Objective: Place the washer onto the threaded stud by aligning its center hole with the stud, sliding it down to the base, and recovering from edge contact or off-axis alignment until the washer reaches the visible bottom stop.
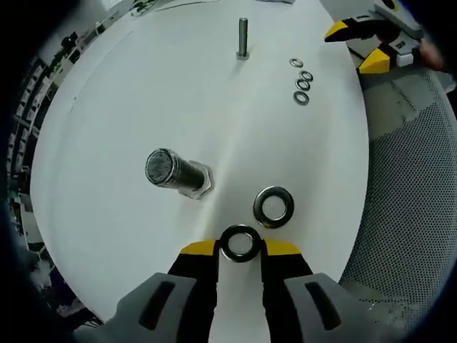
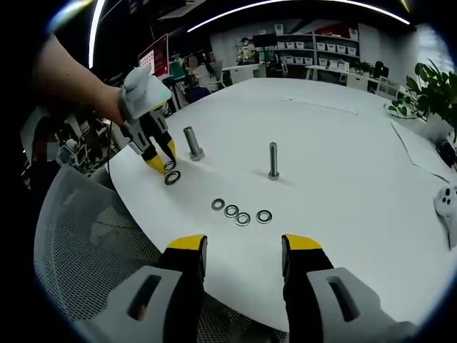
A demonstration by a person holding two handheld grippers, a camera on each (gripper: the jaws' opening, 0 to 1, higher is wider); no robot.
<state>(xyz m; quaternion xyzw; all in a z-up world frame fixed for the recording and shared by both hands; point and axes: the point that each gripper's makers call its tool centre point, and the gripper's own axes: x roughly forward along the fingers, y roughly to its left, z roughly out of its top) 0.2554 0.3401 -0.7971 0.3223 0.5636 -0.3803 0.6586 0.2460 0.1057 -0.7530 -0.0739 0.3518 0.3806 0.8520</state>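
Note:
A dark steel washer [image 1: 240, 243] sits between the yellow tips of my left gripper [image 1: 240, 249], which is shut on its rim, low over the white table. A second large washer [image 1: 273, 206] lies flat just beyond it. The thick threaded stud [image 1: 175, 170] stands on its hex base further ahead and to the left. In the right gripper view, the left gripper [image 2: 158, 158] holds the washer [image 2: 170, 166] in front of the stud [image 2: 192, 143], with the other washer [image 2: 172, 178] beside it. My right gripper [image 2: 243, 246] is open with nothing in it, near the table edge.
A slim upright bolt [image 1: 243, 39] [image 2: 273, 161] stands mid-table with several small washers [image 1: 302, 84] [image 2: 241, 213] near it. A mesh chair [image 1: 407, 186] [image 2: 93, 236] is beside the table's rim [image 2: 143, 214]. A plant [image 2: 435, 89] and a white controller [image 2: 446, 204] are at the far right.

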